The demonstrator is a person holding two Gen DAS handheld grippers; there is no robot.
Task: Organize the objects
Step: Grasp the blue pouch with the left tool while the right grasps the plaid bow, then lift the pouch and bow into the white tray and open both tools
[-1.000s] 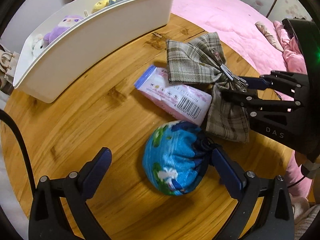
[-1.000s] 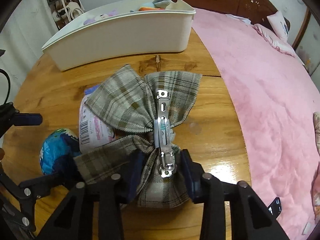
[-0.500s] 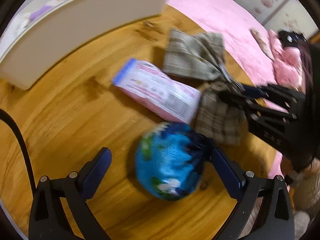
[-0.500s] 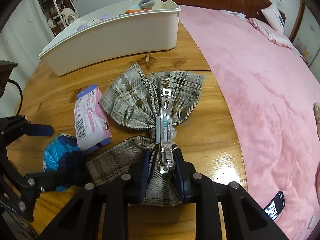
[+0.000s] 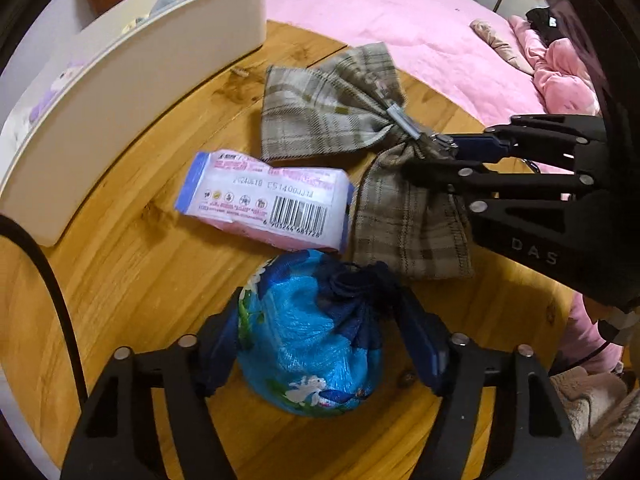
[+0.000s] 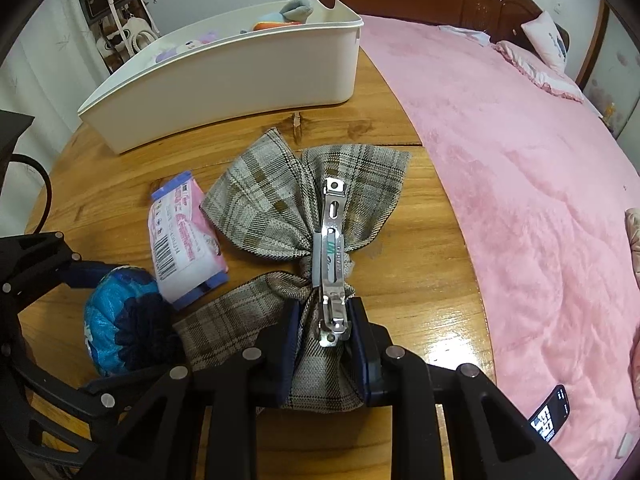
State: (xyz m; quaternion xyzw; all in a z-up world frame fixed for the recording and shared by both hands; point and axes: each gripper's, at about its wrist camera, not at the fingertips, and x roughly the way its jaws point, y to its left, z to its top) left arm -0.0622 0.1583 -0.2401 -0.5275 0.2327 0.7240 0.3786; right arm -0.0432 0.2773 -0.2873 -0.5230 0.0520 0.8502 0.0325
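Your left fingers (image 5: 320, 344) are clamped on either side of the blue drawstring pouch (image 5: 308, 336), which sits on the wooden worktop (image 5: 120, 280) right in front of you. Your right fingers (image 6: 326, 344) are pinched shut on the knot of the plaid bow hair clip (image 6: 304, 216), its metal clasp (image 6: 332, 256) facing up between the blue pads. Just beyond the pouch, the pink tissue pack (image 5: 264, 204) lies flat, barcode up, its end beside the bow's lower tail. Farther back stands the white bin (image 6: 240, 80), apart from the bow, with plush toys (image 6: 296, 10) inside. To your right, the pink bed (image 6: 520, 160) runs along the worktop's edge, and a phone (image 6: 550, 416) lies on it.
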